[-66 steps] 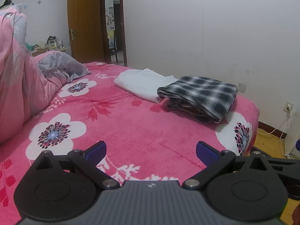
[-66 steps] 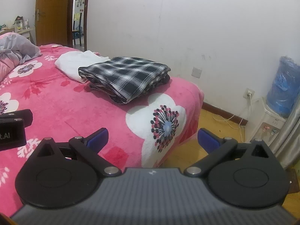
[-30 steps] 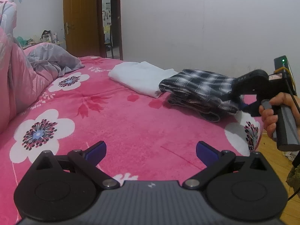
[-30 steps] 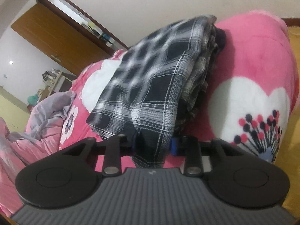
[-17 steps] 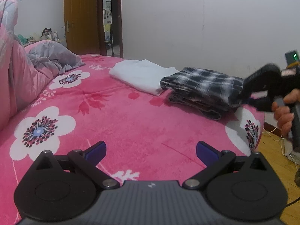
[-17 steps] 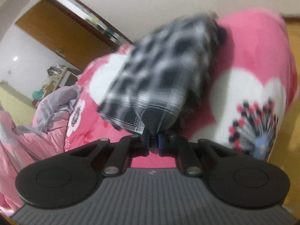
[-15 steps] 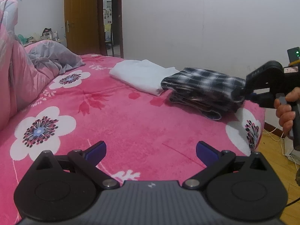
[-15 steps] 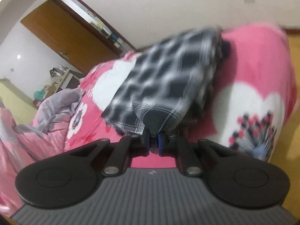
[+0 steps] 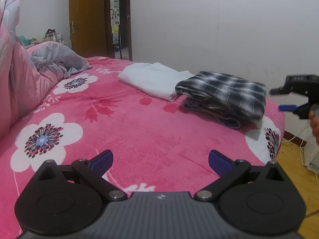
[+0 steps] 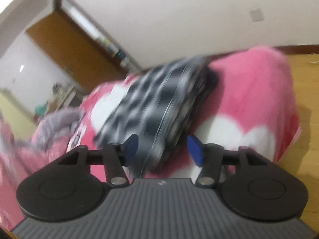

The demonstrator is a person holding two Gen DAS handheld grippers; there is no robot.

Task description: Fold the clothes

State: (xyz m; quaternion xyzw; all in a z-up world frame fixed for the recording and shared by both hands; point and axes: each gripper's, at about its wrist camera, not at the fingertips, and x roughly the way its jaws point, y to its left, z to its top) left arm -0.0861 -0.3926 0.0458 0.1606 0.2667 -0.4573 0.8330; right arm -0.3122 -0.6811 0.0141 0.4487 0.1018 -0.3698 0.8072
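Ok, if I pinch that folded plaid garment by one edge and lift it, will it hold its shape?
Probably not. The plaid garment is soft cloth in loose stacked layers with uneven edges, so a one-edge lift would likely let it droop and unfold. It looks light. On the fuzzy pink blanket it may drag and bunch rather than slide.

Pink floral bed: plaid garment, white garment, quilt.
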